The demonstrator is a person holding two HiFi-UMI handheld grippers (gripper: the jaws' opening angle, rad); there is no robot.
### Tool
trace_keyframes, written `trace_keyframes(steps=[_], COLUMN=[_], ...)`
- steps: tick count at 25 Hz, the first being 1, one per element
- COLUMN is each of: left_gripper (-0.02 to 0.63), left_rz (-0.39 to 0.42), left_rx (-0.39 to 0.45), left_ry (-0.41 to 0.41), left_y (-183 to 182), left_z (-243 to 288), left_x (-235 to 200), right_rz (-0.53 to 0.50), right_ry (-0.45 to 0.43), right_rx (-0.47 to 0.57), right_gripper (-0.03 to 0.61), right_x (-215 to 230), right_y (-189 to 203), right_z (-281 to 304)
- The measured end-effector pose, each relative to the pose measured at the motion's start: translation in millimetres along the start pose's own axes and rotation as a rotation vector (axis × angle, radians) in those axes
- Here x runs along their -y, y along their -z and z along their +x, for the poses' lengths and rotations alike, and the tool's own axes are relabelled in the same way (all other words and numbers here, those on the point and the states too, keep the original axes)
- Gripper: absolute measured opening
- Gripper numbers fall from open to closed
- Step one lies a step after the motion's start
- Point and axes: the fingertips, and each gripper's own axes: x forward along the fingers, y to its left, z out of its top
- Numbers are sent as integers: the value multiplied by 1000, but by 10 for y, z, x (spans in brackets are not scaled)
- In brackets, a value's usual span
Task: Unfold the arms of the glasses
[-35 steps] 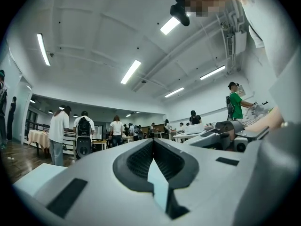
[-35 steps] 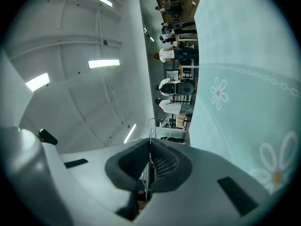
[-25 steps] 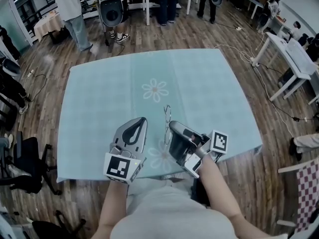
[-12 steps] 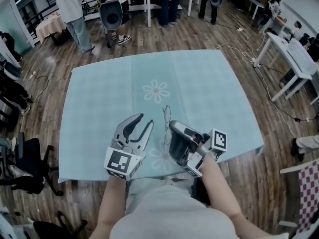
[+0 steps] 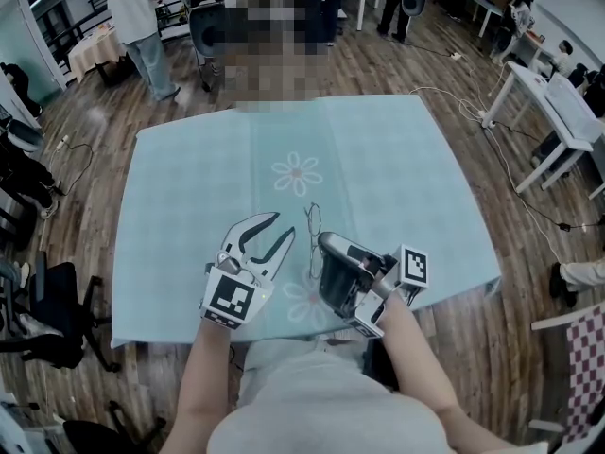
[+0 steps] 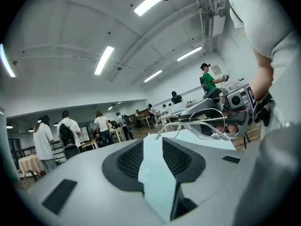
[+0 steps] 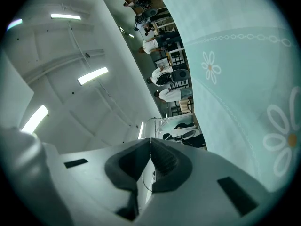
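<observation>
My left gripper (image 5: 282, 227) sat in the lower centre of the head view. Its jaws had just been opening and stood spread wide, with nothing between the pads. In the left gripper view (image 6: 153, 143) only the pale blue tablecloth (image 5: 397, 178) showed through the gap. The glasses (image 5: 313, 225), thin and wire-rimmed, stood just to the right of those open tips in the head view, close but apart from them. In the left gripper view they appeared at the upper right (image 6: 207, 125), beyond the tips, held above the cloth. My right gripper (image 5: 323, 241) had them: in the right gripper view (image 7: 150, 142) its two pads were pressed together on a thin wire of the frame, and the rest of the glasses (image 7: 153, 122) rose just above the tips. The lenses were raised off the cloth, below the daisy print (image 5: 295, 171).
</observation>
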Motion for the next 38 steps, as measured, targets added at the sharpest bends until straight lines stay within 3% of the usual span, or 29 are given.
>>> trace_keyframes(steps=[6,12,16,23,27,38], left_gripper=[132,118,117,96,35,32], left_rz=[146,387,480,558,564,555], left_rx=[-25,-99,-129,-141,-137,-150], left_ry=[47,72,86,98,103,85], left_y=[51,151,183,207,196,210], left_z=[100,213,314,342,364,326], left_x=[36,80,115,135,143,80], right_rz=[25,51,61,75,80,72], right_ry=[-1,6,12,17,11,3], right_rx=[-17,-37,-46,-45,-36,-15], right_gripper=[9,9,9,9,10,9], right_x=[-15,6,25,87,74,16], right_y=[46,90,90,141,104,60], right_z=[14,30,13,11,0,10])
